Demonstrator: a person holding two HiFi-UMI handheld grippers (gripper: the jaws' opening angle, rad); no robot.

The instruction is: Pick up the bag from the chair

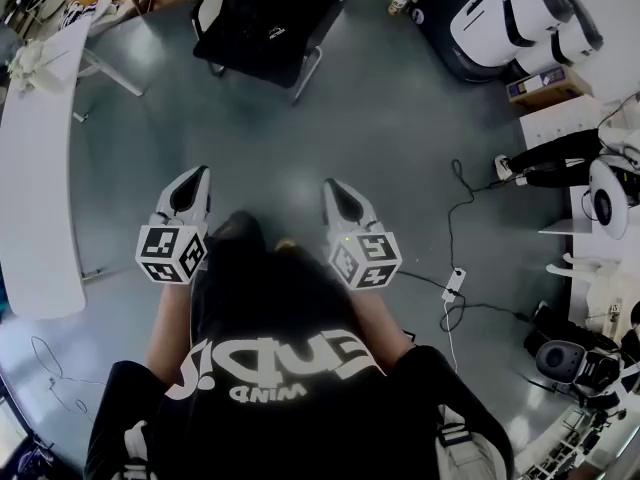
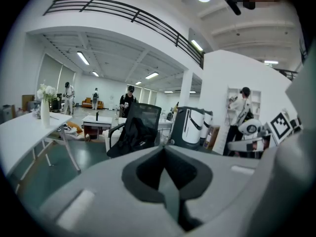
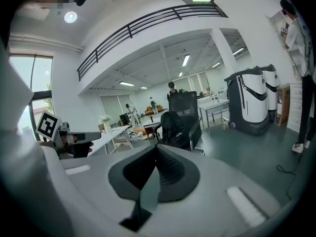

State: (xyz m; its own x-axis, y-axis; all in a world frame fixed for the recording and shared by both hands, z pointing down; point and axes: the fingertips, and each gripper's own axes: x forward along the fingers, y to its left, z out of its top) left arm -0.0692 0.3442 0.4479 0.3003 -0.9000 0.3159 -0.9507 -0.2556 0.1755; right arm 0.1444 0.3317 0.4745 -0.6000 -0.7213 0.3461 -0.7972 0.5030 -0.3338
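Note:
A black bag (image 1: 262,20) lies on the seat of a black office chair (image 1: 300,63) at the far end of the grey floor in the head view. The same bag (image 2: 132,135) slumps on the mesh-backed chair ahead in the left gripper view, and the bag (image 3: 174,127) also shows in the right gripper view. My left gripper (image 1: 194,176) and right gripper (image 1: 334,186) are held side by side in front of the person's body, well short of the chair. Both have their jaws together with nothing between them.
A long white table (image 1: 40,168) runs along the left. A white and black machine (image 1: 510,18) and a cardboard box (image 1: 545,86) stand at the far right. Cables and a power strip (image 1: 455,286) lie on the floor at right. Several people stand in the background.

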